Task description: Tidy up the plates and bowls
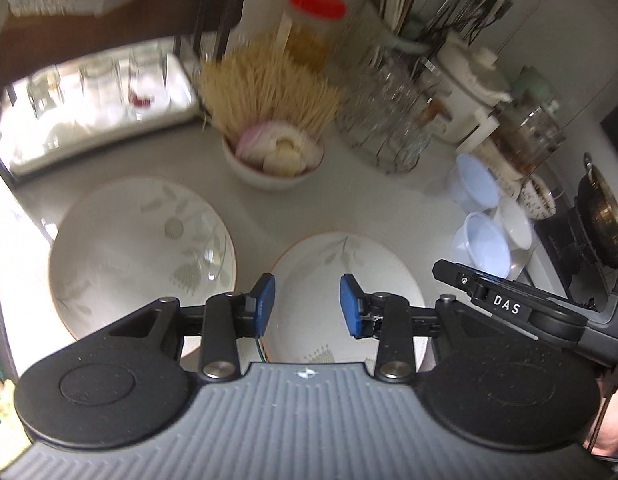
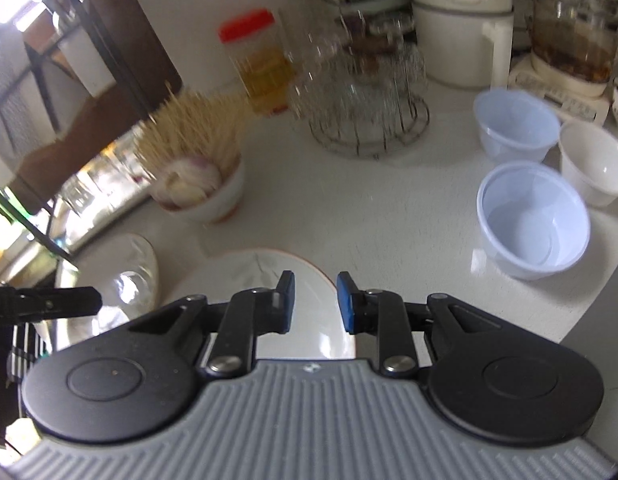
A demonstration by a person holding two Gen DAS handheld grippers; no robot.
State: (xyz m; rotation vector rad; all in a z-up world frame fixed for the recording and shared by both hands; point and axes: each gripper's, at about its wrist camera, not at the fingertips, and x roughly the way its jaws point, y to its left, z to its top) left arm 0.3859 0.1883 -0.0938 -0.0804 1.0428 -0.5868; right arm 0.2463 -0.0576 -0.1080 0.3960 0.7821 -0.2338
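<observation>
The left gripper point(image 1: 307, 305) hangs over the near plate point(image 1: 373, 276) with its blue pads spread apart and nothing between them — the plate lies flat on the white counter point(image 1: 389, 208) just below the fingertips. A second plate point(image 1: 121, 248) with a grey leaf pattern lies flat to the left of the near plate, close beside it but not touching. Behind the near plate stands a white bowl point(image 1: 269, 172) holding onion and garlic, with a bunch of thin wooden skewers point(image 1: 265, 88) leaning out of it. To the right of the near plate sit two pale blue plastic bowls point(image 1: 483, 244), upright, with a white bowl point(image 1: 517, 226) just behind them. The right gripper point(image 2: 315, 300) hovers over the far edge of the same plate point(image 2: 249, 268), its pads a moderate gap apart and holding nothing. A wire rack of upturned glasses point(image 2: 365, 92) stands behind the plate, beside a red-capped jar point(image 2: 261, 72).
</observation>
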